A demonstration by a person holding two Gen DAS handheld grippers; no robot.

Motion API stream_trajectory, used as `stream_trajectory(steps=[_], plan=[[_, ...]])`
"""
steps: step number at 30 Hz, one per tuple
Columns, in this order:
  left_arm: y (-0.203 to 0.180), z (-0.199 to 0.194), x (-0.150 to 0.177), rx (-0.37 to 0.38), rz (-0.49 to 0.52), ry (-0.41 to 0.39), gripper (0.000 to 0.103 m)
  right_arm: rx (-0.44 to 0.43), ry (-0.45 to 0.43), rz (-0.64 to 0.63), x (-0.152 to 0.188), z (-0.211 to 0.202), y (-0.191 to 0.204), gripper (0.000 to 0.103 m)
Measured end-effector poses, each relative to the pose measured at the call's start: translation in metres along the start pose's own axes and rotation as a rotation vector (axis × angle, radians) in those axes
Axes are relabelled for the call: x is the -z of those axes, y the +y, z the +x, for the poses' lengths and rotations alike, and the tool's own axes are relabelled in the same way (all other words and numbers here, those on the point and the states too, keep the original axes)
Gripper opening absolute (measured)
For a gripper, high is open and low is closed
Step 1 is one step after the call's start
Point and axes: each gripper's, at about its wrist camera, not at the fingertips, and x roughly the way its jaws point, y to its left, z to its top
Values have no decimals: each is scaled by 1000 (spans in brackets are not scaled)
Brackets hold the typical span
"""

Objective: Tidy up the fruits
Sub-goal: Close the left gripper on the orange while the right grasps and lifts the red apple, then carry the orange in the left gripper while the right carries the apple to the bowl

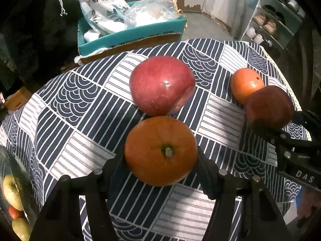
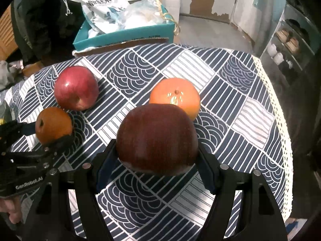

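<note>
Through my left wrist camera, my left hand-held gripper [image 1: 161,160] is clamped on an orange [image 1: 161,150], one pad against each side of it. The orange's green stem end faces up toward the camera, so its axis runs roughly along my fingers. Just beyond it, near the middle of the counter [image 1: 84,124], a red apple [image 1: 161,85] lies tipped on its side, with its dimpled end turned toward the right edge. Toward the right edge, my right hand-held gripper [image 1: 266,118] holds a dark red apple [image 1: 269,106], and a second orange [image 1: 245,84] sits just behind that apple. A teal box [image 1: 128,38] of bags stands beyond the far edge.

Through my right wrist camera, my right hand-held gripper [image 2: 157,156] is clamped on the dark red apple [image 2: 157,138], pads pressed on both flanks; I cannot tell which way its stem points. The second orange [image 2: 175,97] rests just behind it with its small navel end up. Toward the left edge, the red apple [image 2: 76,87] lies with its dimple facing the near edge, and my left hand-held gripper [image 2: 54,138] grips the first orange [image 2: 53,125], stem end turned left.
</note>
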Motion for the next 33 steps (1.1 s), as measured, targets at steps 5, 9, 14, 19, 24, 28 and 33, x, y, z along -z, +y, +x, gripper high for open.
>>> stream_trajectory(steps=[5,9,14,19,24,28,33], plan=[[2,-15,5,4,-4,-22,66,-3,-12,1,-1,-6,3,74],[8,-24,8,0,-15,-31,66,-9,-22,-4,-1,-11,5,74],[15,-36,14,-8,-26,-40,66,-36,-31,-1,1,-18,8,74],[23,-54,19,-10,-47,-64,66,-44,-49,-10,1,-27,14,74],[26,-73,24,-24,-40,-96,66,-51,-77,-26,-1,-40,22,74],[32,-83,27,-28,-47,-109,66,-58,-102,-42,-4,-51,30,74],[40,-96,31,-33,-60,-124,66,-73,-127,-67,-7,-63,43,74]])
